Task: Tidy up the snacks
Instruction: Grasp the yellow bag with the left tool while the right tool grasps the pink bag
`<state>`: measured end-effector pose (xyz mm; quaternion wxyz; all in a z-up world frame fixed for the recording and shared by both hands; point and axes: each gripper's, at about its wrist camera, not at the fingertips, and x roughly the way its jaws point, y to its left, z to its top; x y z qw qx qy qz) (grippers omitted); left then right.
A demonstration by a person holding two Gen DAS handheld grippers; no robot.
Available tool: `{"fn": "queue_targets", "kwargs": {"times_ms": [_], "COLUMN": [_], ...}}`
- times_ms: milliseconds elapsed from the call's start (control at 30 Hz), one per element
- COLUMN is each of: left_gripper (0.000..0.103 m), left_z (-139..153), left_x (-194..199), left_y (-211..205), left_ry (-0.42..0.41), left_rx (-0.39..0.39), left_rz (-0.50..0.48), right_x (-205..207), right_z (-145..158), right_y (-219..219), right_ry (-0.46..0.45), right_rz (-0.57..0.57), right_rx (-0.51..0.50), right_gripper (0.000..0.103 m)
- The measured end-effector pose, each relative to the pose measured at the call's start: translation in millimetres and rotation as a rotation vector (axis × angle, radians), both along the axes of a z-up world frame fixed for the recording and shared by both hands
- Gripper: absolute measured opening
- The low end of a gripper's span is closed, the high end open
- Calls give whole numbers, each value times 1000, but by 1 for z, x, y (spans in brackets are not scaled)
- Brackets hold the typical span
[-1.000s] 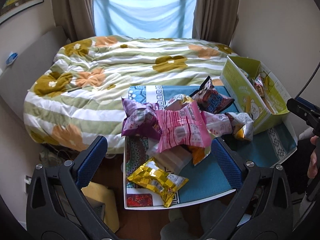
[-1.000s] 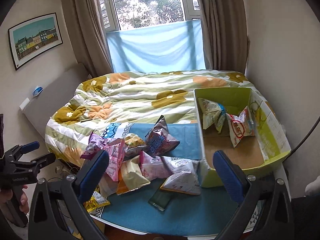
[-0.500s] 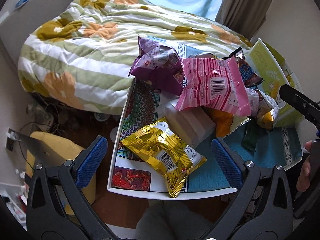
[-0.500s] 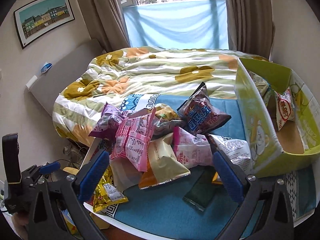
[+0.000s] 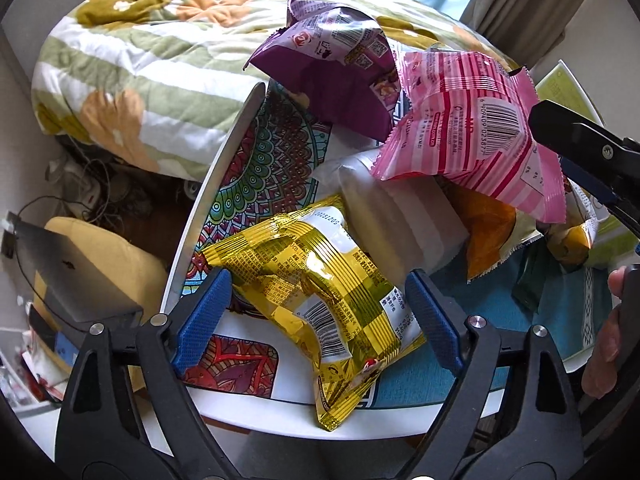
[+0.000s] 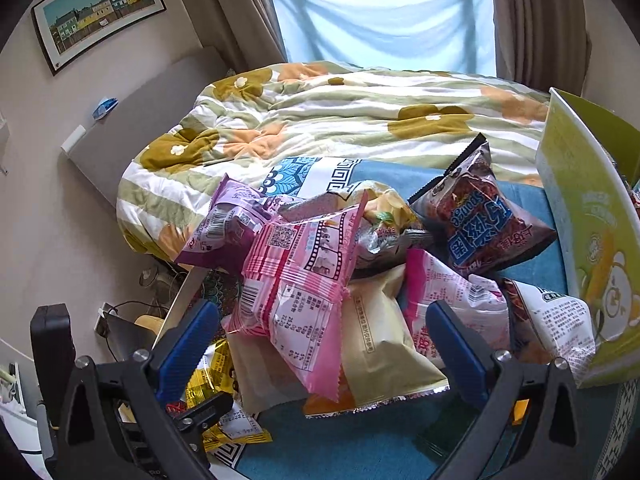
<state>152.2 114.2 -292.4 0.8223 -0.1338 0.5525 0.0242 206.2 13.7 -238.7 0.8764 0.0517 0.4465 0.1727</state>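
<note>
The snack packets (image 6: 304, 280) lie piled on the desk (image 5: 256, 392), which stands before the bed (image 6: 360, 112). The box (image 6: 584, 240) stands on the desk, right of the pile. One packet (image 5: 320, 292) lies alone at the desk's near left edge.

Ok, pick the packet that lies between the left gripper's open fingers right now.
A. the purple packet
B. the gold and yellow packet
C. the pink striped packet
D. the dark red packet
B: in the left wrist view the gold and yellow packet lies on the table between the blue pads of the open left gripper, while the pink striped packet sits further back on the pile.
</note>
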Motion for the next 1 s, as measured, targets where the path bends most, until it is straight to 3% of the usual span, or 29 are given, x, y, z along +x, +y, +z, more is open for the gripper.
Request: {"fn": "queue_targets", "kwargs": {"times_ms": [100,367,467,833,900,967,1000], "left_gripper": [85,54,47,37,36,36,35], "left_z": [-1,-5,-2,6,8,8,9], "left_x": [1,0,0,-9,-9,-11,-11], "left_y": [-1,4,4,1,1,2,2], "left_ry": [4,44,48,30,27,25,24], "left_rx": [2,-76,-74,-46,-46,-48,-49], "left_rz": [7,23,21,7,7,7,7], "right_x": [6,23,27,42,43,45,46], "right_z": [-7,-18,-21,-32,-32,-33,-35], "right_y": [7,21,23,30,31,33,33], "right_ry": [11,22,34,74,73,86,93], "right_rz": [32,93,113,138,141,149,153], "right_rx": [-1,-6,-4,-4,-2,-3,-3], "right_gripper": [103,103,103,103,96,78,77]}}
